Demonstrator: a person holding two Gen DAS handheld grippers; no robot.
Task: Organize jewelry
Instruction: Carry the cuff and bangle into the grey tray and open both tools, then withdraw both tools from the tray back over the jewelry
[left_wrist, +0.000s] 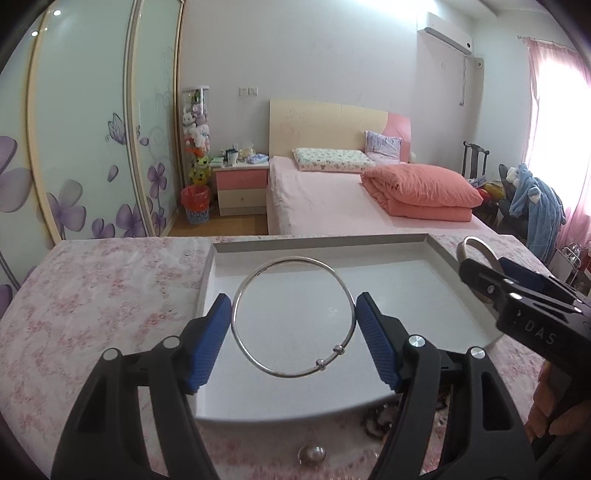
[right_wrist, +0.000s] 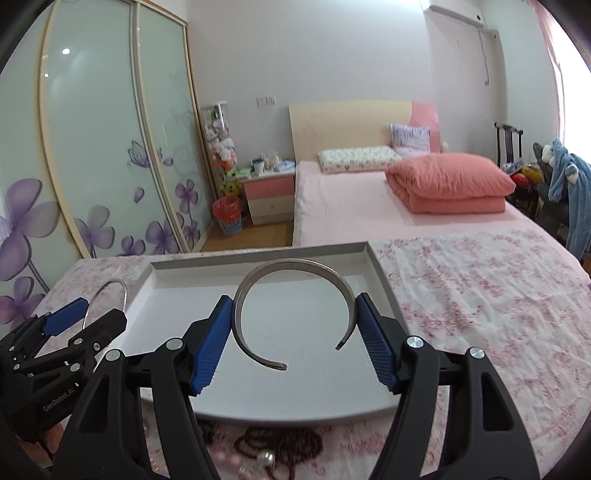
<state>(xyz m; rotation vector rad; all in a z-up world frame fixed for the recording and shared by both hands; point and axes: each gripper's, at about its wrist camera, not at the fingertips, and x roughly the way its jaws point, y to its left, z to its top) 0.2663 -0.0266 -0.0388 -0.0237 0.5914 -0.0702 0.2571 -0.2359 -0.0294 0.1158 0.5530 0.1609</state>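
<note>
My left gripper (left_wrist: 293, 314) is shut on a thin silver bangle (left_wrist: 258, 273) with two small beads and holds it above the white tray (left_wrist: 436, 243). My right gripper (right_wrist: 293, 314) is shut on a wide open silver cuff (right_wrist: 295, 263) and holds it above the same tray (right_wrist: 373, 254). Each gripper shows in the other's view: the right (left_wrist: 476, 273) with the cuff (left_wrist: 476, 243) at the tray's right side, the left (right_wrist: 88, 317) with the bangle (right_wrist: 109, 286) at its left side.
The tray lies on a table with a pink floral cloth (left_wrist: 92, 295). A pearl piece (left_wrist: 312, 454) and dark beads (right_wrist: 280, 443) lie on the cloth in front of the tray. A bed (left_wrist: 332, 199) stands beyond the table.
</note>
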